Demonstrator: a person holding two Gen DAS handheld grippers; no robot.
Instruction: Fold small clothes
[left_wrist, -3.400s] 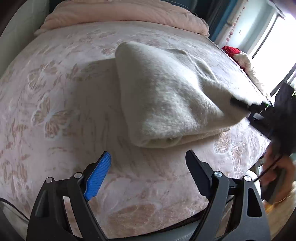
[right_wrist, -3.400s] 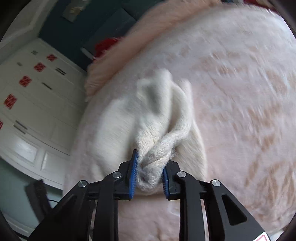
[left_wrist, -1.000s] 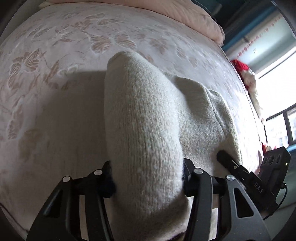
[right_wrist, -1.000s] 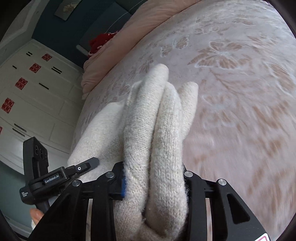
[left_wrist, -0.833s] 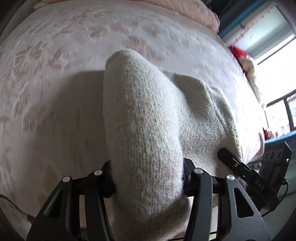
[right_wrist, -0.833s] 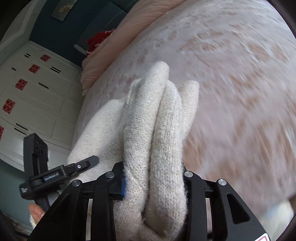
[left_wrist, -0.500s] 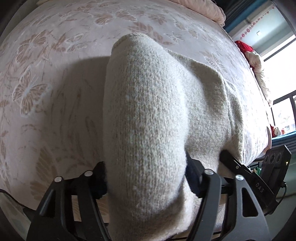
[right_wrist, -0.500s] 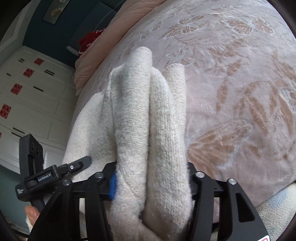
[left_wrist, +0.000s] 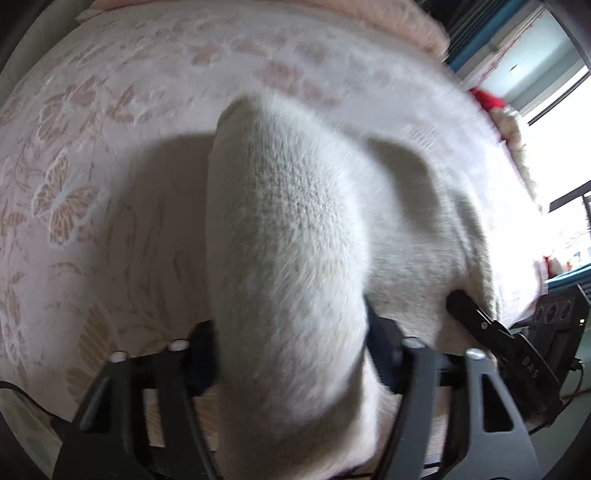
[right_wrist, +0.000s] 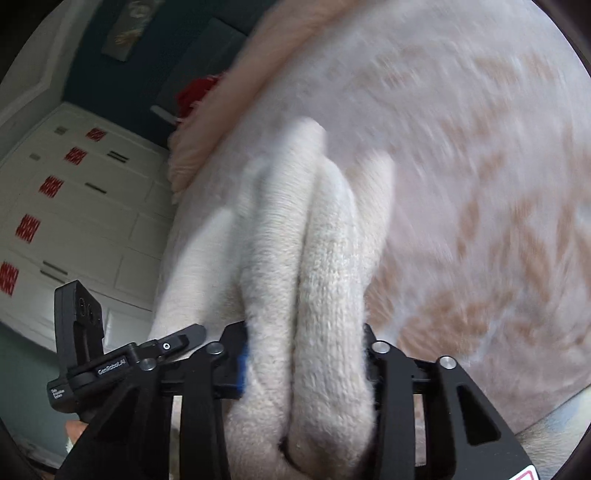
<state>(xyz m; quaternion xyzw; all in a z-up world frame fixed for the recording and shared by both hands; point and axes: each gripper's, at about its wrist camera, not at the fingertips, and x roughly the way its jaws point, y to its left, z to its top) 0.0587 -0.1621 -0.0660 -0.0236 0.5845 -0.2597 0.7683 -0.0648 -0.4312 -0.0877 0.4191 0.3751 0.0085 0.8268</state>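
A folded cream knit garment (left_wrist: 295, 206) lies on the bed, with a thick fold bunched at each end. My left gripper (left_wrist: 290, 325) has one end of the bundle between its jaws; they are closing and the pads press the knit. My right gripper (right_wrist: 304, 332) holds the other end (right_wrist: 325, 258), two rolled layers side by side, and its jaws are closing too. One finger of the right gripper (left_wrist: 480, 325) shows at the lower right of the left wrist view, and the left gripper's finger (right_wrist: 166, 345) at the lower left of the right wrist view.
A pale pink bedspread (left_wrist: 92, 166) with a butterfly print lies under the garment. A pink quilt (right_wrist: 229, 103) is rolled at the head of the bed. White wardrobe doors (right_wrist: 74, 221) stand beyond one side, a bright window (left_wrist: 554, 129) beyond the other.
Both grippers have slid a little across the bed with the garment. Their jaws spread wider half a second ago and now stand narrower on the knit.
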